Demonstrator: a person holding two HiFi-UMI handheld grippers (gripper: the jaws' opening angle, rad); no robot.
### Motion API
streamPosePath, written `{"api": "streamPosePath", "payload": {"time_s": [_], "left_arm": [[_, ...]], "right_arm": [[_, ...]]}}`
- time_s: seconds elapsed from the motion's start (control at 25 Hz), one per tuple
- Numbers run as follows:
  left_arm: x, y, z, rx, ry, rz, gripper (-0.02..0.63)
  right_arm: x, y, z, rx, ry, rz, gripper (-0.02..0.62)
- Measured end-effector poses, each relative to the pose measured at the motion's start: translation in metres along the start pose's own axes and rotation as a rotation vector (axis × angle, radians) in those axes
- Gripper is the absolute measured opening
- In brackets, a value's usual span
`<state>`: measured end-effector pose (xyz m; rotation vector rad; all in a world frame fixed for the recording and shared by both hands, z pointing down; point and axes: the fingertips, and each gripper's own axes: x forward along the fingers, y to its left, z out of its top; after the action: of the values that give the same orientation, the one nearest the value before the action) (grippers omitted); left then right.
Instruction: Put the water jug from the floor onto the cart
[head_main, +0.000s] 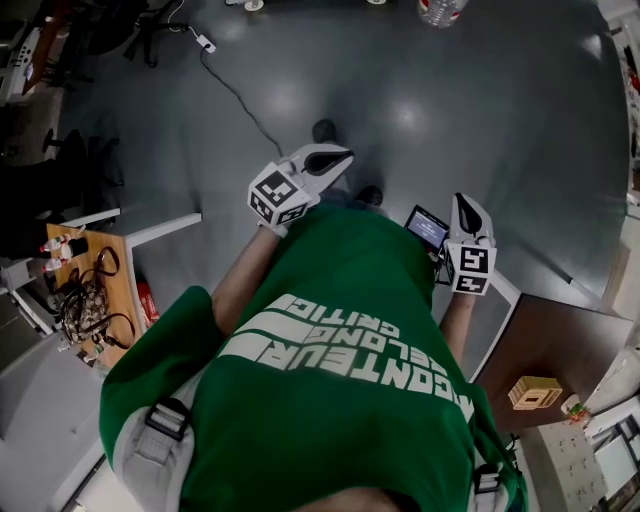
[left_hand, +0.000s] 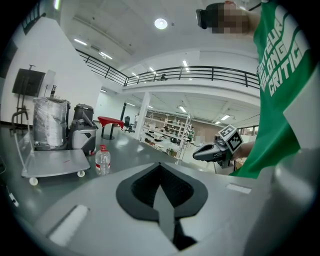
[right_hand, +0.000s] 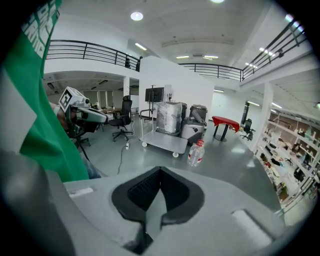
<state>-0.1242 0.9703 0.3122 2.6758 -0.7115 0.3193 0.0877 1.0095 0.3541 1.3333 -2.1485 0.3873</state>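
The water jug (head_main: 440, 10), a clear bottle with a red cap, stands on the grey floor at the top edge of the head view, far ahead of both grippers. It is also in the left gripper view (left_hand: 102, 160) and the right gripper view (right_hand: 196, 152), beside the flat grey wheeled cart (left_hand: 56, 163) (right_hand: 163, 142). My left gripper (head_main: 330, 157) (left_hand: 160, 166) and right gripper (head_main: 467, 208) (right_hand: 160, 170) are held out in front of the person's green shirt. Both are shut with nothing between the jaws.
A wrapped bundle (right_hand: 170, 117) and a grey machine (left_hand: 83, 134) stand at the cart's far end. A black cable (head_main: 236, 96) runs across the floor. A wooden desk (head_main: 112, 262) is at the left, a brown table (head_main: 560, 345) at the right, an office chair (right_hand: 123, 120) farther off.
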Motion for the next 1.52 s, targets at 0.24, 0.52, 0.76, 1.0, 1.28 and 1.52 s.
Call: {"api": "streamPosePath", "payload": {"time_s": [0.24, 0.52, 0.76, 1.0, 1.28, 1.52], "left_arm": [[0.011, 0.006, 0.004, 0.003, 0.001, -0.019, 0.014], [0.022, 0.021, 0.005, -0.015, 0.0, -0.021, 0.014], [0.032, 0.035, 0.01, -0.021, 0.002, -0.038, 0.014], [0.045, 0.065, 0.016, -0.034, 0.016, -0.044, 0.014], [0.065, 0.115, 0.044, -0.023, 0.008, -0.074, 0.014], [0.084, 0.162, 0.078, 0.002, -0.006, -0.099, 0.014]], "right_arm": [[0.003, -0.008, 0.0, 0.012, 0.015, -0.015, -0.008], [0.014, -0.013, 0.0, 0.013, 0.037, -0.01, -0.006], [0.028, -0.021, 0.008, 0.015, 0.044, -0.012, -0.008], [0.053, -0.029, 0.022, 0.026, 0.06, -0.008, -0.008], [0.093, -0.047, 0.056, 0.031, 0.067, -0.028, -0.008], [0.125, -0.067, 0.095, 0.034, 0.059, -0.057, -0.008]]}}
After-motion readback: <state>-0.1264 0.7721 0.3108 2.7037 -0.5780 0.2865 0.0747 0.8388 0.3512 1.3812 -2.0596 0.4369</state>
